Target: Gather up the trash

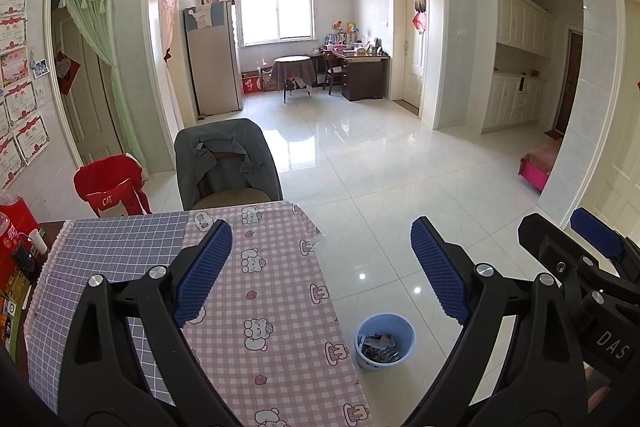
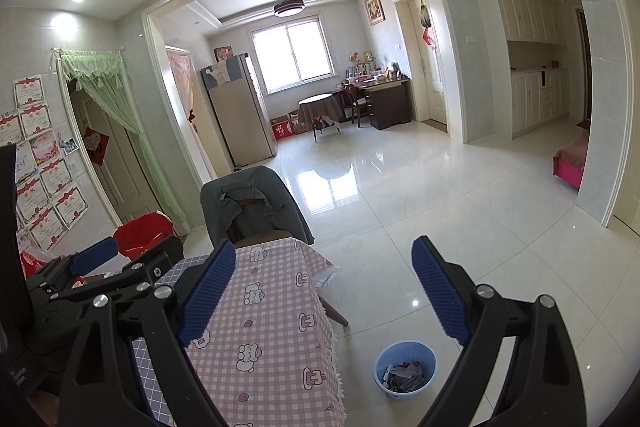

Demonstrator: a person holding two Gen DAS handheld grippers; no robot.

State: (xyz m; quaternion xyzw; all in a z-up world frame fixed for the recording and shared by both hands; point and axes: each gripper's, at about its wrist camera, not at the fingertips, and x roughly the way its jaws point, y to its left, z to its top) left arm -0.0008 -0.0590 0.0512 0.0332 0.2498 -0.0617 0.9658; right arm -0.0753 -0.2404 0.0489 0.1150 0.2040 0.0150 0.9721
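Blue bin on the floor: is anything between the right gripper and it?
Nothing visible. The right gripper stands open and empty above the table edge; the blue bin sits on bare floor tile beside the table, already holding some trash.

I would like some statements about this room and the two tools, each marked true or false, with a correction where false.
1. The blue bin stands on the floor beside the table. True.
2. The bin is empty. False: trash already lies inside it.
3. The left tool is shut on a piece of trash. False: it is open, with nothing between its pads.
4. The right tool is open and holds nothing. True.
5. A grey garment hangs over the chair at the far end of the table. True.
6. The table is covered with a plain green cloth. False: the cloth is checked, pink with cartoon figures and a grey-blue part.
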